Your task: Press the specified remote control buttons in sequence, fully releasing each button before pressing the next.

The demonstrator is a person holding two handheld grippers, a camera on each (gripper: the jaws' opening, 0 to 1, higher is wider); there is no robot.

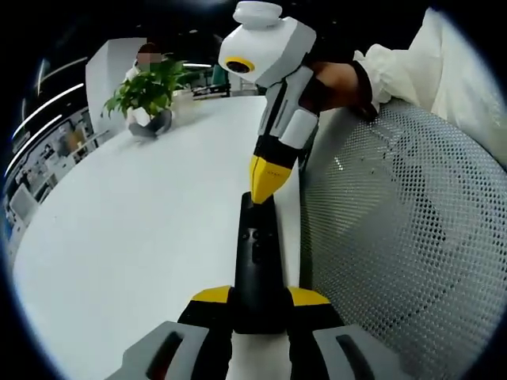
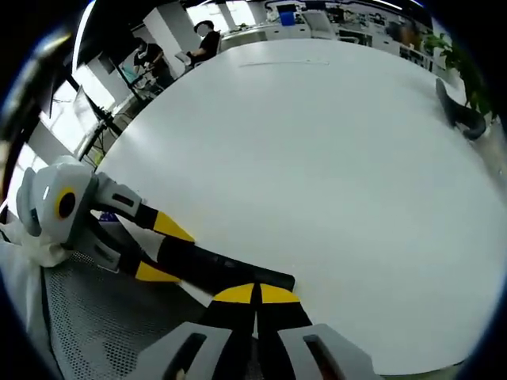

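A large white table (image 1: 135, 237) with a smooth, rounded top spreads across both gripper views. A leafy green potted plant (image 1: 146, 99) stands on it near the far edge in the left gripper view. In the right gripper view the plant's dark pot (image 2: 463, 119) sits at the table's right side, well apart from the near edge.

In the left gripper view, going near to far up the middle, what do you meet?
Left gripper clamped on the black remote control → right gripper, yellow tips together on the remote's far end → white table → potted plant.
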